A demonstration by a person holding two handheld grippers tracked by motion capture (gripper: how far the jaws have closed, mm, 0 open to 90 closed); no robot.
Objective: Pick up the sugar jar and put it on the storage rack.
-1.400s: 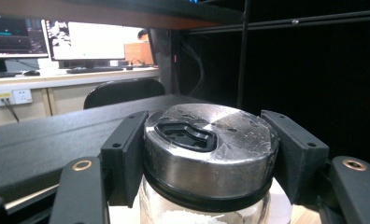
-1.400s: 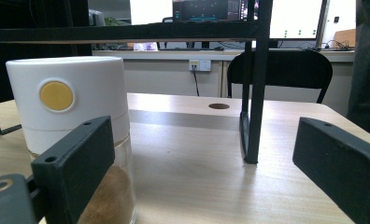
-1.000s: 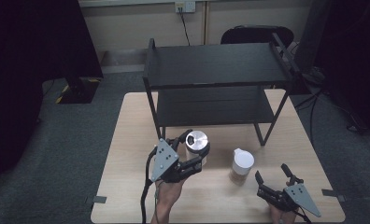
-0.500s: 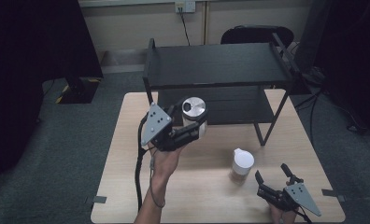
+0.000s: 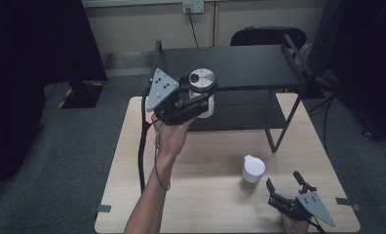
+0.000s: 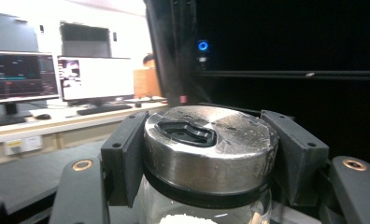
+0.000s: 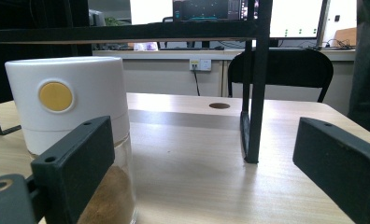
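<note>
A glass jar with a round metal lid (image 5: 201,79) and white grains inside is held up in the air in front of the black two-level rack (image 5: 240,66). My left gripper (image 5: 199,95) is shut on this jar, its pads (image 6: 127,154) clamped on the lid's sides (image 6: 211,149). A second jar with a white cap (image 5: 253,170) and brown contents stands on the wooden table (image 5: 210,161). My right gripper (image 5: 286,187) rests open near the table's front right edge. In the right gripper view the white-capped jar (image 7: 71,102) stands just beyond the left jaw, outside the gap.
The rack's leg (image 7: 252,93) stands on the table ahead of the right gripper. A black chair (image 5: 266,36) sits behind the rack. A cable (image 5: 142,146) hangs from the left gripper. Grey carpet surrounds the table.
The left gripper has lifted the metal-lidded jar from the table up and away, to the height of the rack's top shelf. The right gripper and white-capped jar stayed still.
</note>
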